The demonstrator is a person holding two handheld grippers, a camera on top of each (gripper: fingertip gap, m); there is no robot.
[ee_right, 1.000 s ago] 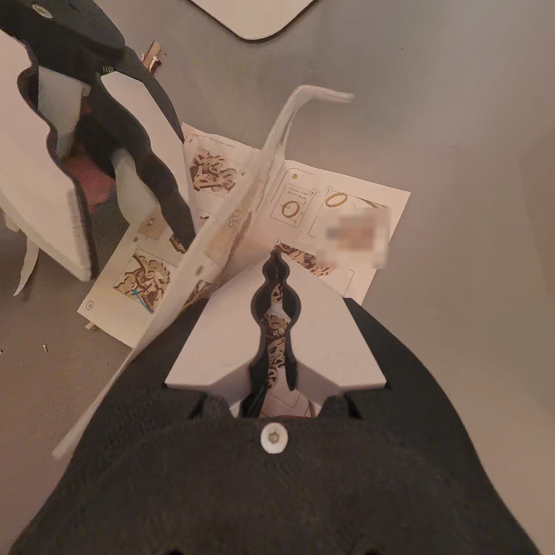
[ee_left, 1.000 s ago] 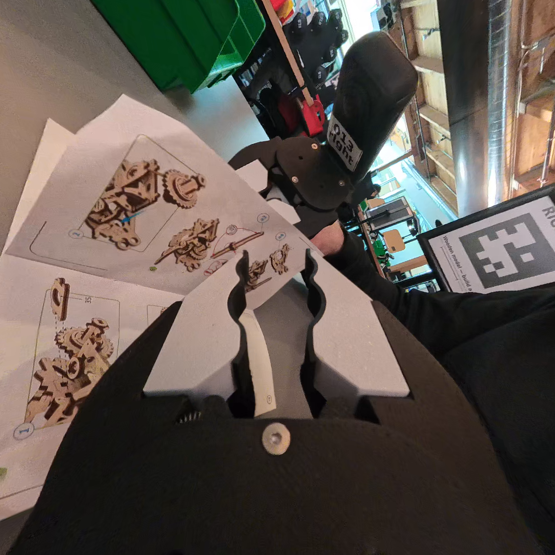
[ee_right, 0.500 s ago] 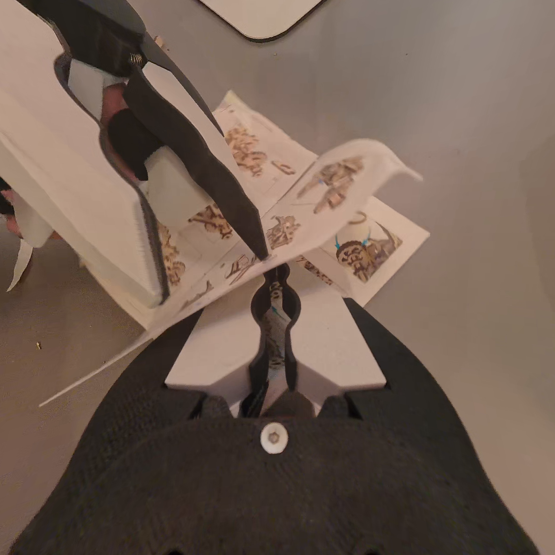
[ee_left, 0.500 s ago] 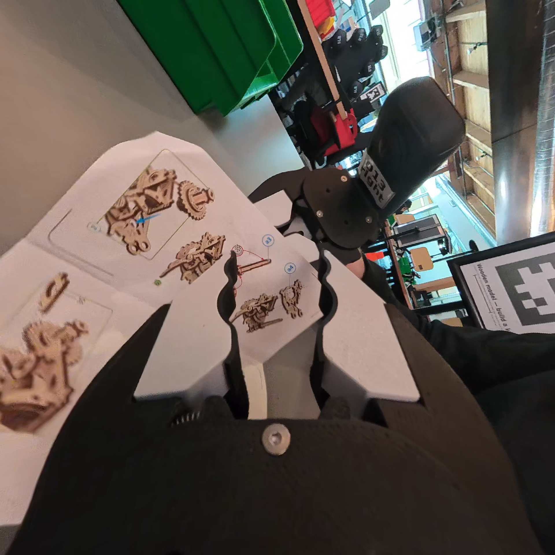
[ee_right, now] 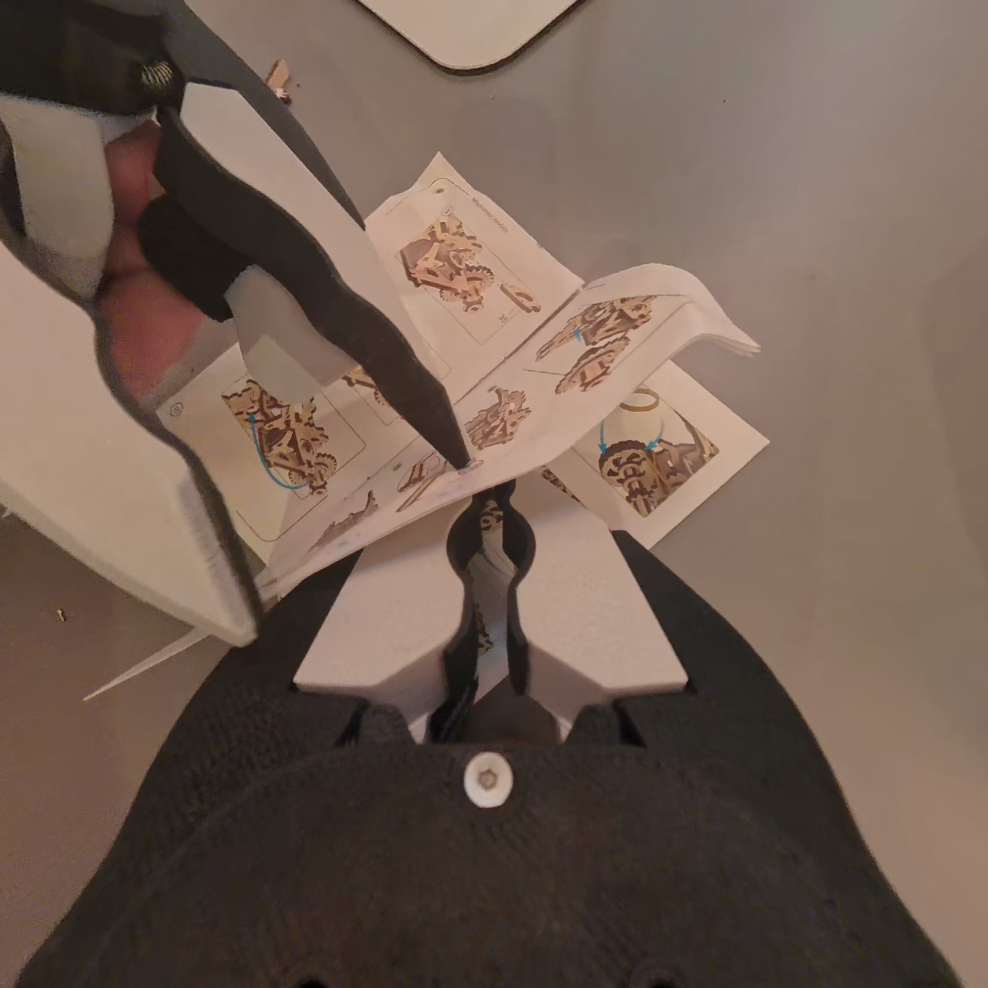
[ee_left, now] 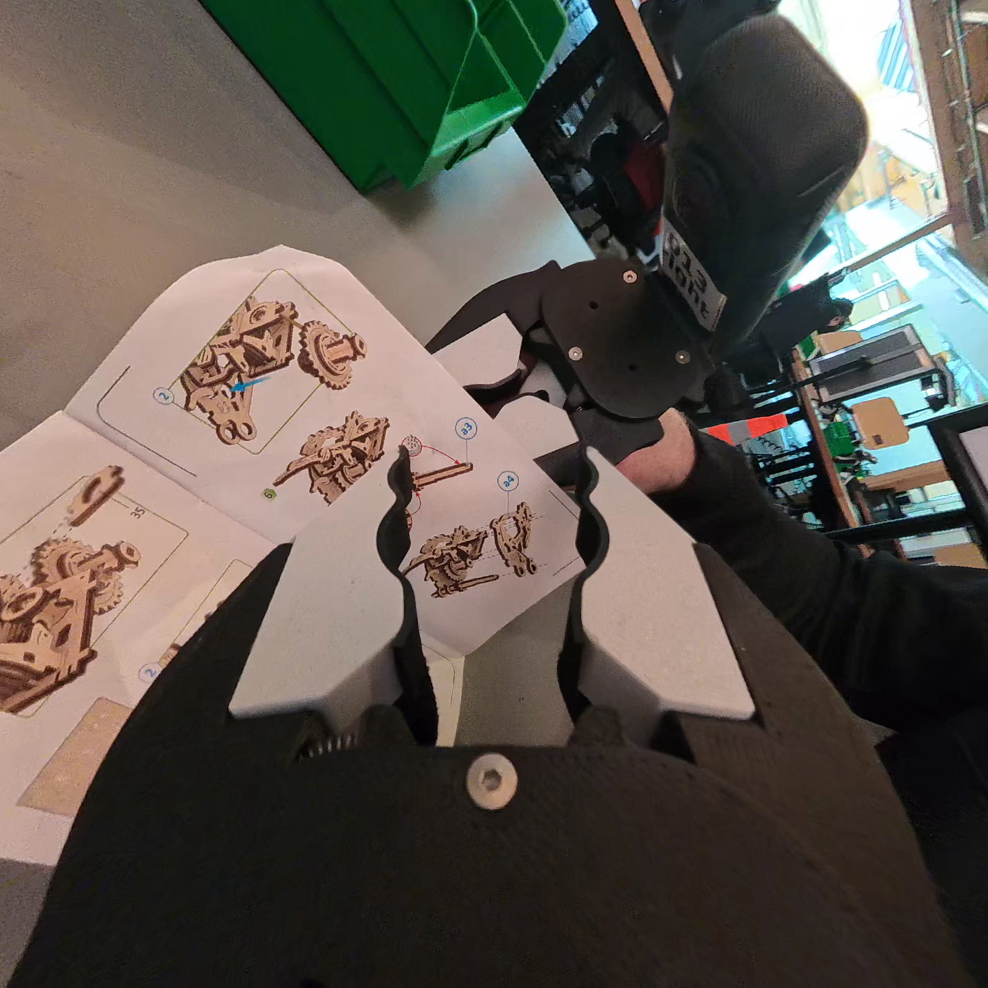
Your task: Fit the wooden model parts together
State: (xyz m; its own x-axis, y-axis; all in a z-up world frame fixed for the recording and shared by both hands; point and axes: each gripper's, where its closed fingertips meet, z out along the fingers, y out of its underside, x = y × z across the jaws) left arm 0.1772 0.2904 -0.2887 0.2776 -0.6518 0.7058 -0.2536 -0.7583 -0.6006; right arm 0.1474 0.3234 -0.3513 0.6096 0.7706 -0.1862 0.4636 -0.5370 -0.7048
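An open instruction booklet (ee_left: 80, 561) with pictures of the wooden model lies on the grey table. One page (ee_right: 588, 363) is raised and curls over to the right. My right gripper (ee_right: 496, 487) is shut with its tips on the near edge of that page. My left gripper (ee_left: 494, 470) is open over the raised page (ee_left: 331, 406). In the right wrist view, one left fingertip (ee_right: 454, 454) touches the top of the page. The right gripper (ee_left: 481, 387) shows behind the page in the left wrist view. The only loose wood in view is a small piece (ee_right: 278, 75) far off.
Green plastic bins (ee_left: 401, 80) stand at the back of the table (ee_left: 107, 187). A white board with a dark rounded edge (ee_right: 481, 32) lies beyond the booklet. A person's dark sleeve (ee_left: 802, 588) crosses the right side. Tiny wood crumbs (ee_right: 59, 615) lie at the left.
The raised page has swung from nearly upright to lying over towards the right. My left gripper has opened wider and come down onto the page. The right gripper stayed shut.
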